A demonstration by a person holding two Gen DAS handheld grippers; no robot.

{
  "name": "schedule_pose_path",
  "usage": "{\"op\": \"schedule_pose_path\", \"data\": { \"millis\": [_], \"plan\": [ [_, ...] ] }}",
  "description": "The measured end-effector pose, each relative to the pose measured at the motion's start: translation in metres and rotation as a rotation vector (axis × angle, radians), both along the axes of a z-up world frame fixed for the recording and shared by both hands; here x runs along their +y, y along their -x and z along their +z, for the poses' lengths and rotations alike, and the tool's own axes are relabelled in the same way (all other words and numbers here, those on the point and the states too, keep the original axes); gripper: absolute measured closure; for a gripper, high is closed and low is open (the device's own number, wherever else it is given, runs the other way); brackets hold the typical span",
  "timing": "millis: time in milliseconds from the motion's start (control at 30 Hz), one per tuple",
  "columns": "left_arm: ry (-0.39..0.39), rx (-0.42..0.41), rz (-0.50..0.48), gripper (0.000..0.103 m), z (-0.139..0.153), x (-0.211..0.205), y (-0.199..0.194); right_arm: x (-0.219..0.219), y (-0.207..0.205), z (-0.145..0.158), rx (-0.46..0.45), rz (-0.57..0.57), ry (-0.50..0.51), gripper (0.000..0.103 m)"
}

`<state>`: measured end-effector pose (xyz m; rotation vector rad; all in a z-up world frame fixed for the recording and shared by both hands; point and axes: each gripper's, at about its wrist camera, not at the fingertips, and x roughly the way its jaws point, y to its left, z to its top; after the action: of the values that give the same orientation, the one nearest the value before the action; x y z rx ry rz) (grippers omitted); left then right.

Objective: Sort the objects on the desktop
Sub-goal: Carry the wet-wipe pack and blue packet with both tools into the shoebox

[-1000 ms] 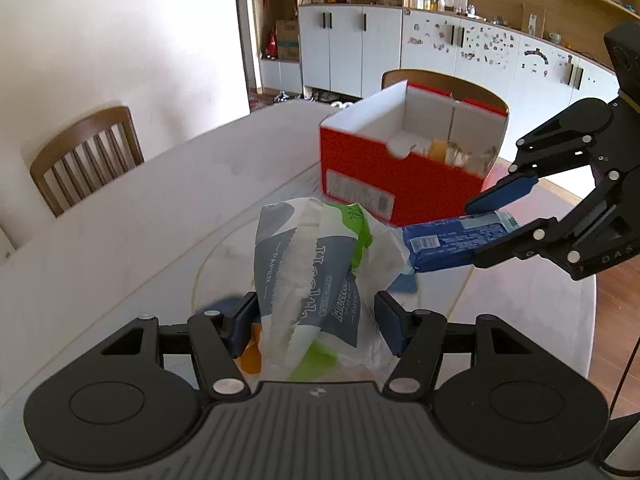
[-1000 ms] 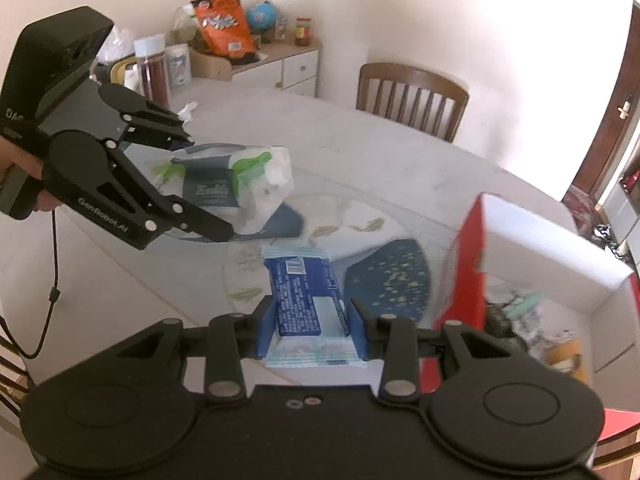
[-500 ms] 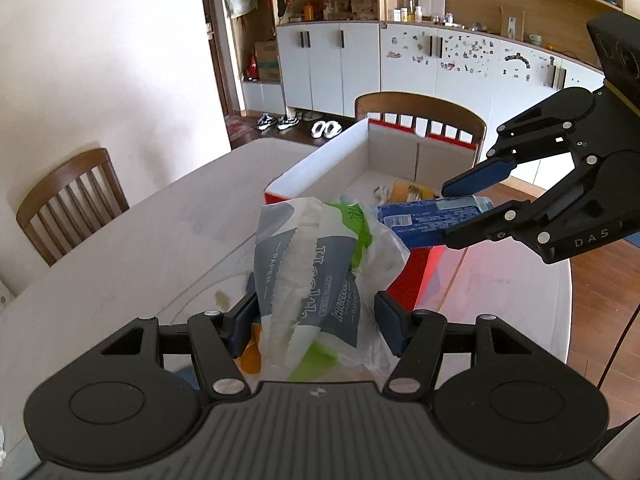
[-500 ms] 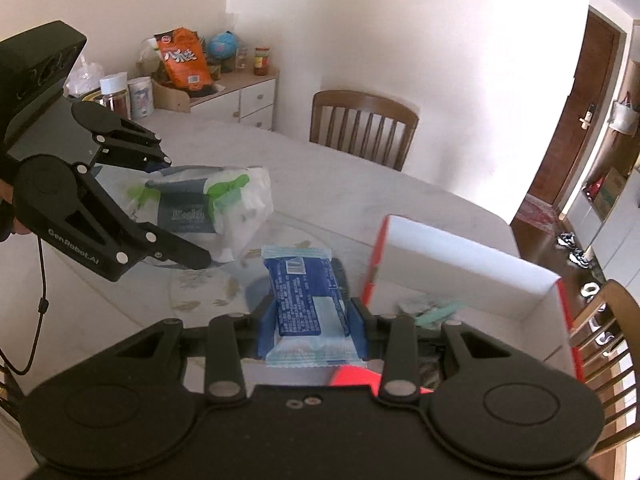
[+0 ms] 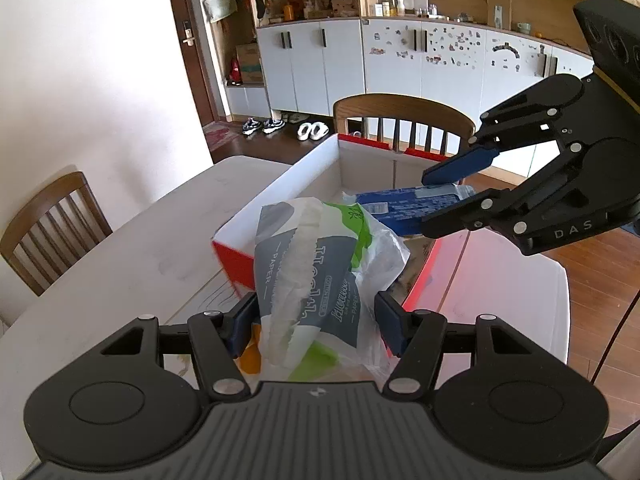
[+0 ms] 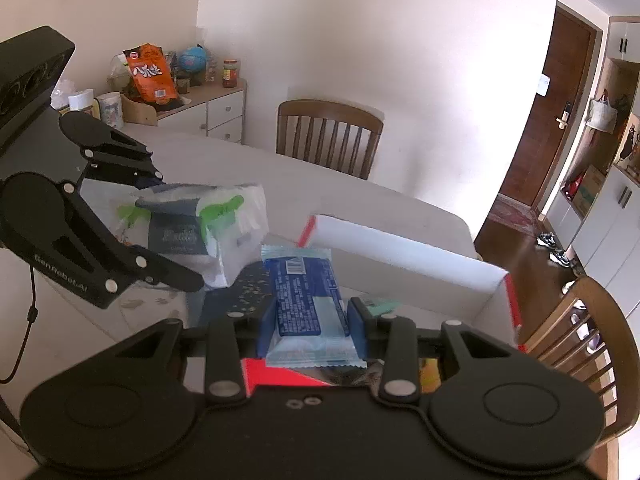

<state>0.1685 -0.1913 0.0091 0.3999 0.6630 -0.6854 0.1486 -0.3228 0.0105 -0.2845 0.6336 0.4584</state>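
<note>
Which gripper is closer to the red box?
Right. The right gripper holds the blue packet just above the box. The left gripper, holding the tissue pack, is short of the box's near corner.

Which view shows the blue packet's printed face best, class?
The right wrist view: the blue packet lies face-up between the right gripper's jaws, barcode visible. The left wrist view shows only its long edge, partly hidden.

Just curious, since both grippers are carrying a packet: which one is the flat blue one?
The right gripper holds the flat blue packet, pinched between its pads. The left gripper holds a bulkier tissue pack, white, grey and green.
</note>
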Motion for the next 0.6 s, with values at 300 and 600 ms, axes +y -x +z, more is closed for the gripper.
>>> {"op": "schedule_pose_path", "data": {
  "millis": [300,600],
  "plan": [
    [-0.025,0.017,-0.013,0.041,-0.004,-0.047,-0.018,-0.04,-0.018,-0.003,-0.002,-0.026,0.004,0.065],
    [-0.083,0.065,-0.004,0.041,-0.023,-0.082,-0.046,-0.076,-0.04,-0.018,0.017,-0.079,0.031,0.065]
  ]
}}
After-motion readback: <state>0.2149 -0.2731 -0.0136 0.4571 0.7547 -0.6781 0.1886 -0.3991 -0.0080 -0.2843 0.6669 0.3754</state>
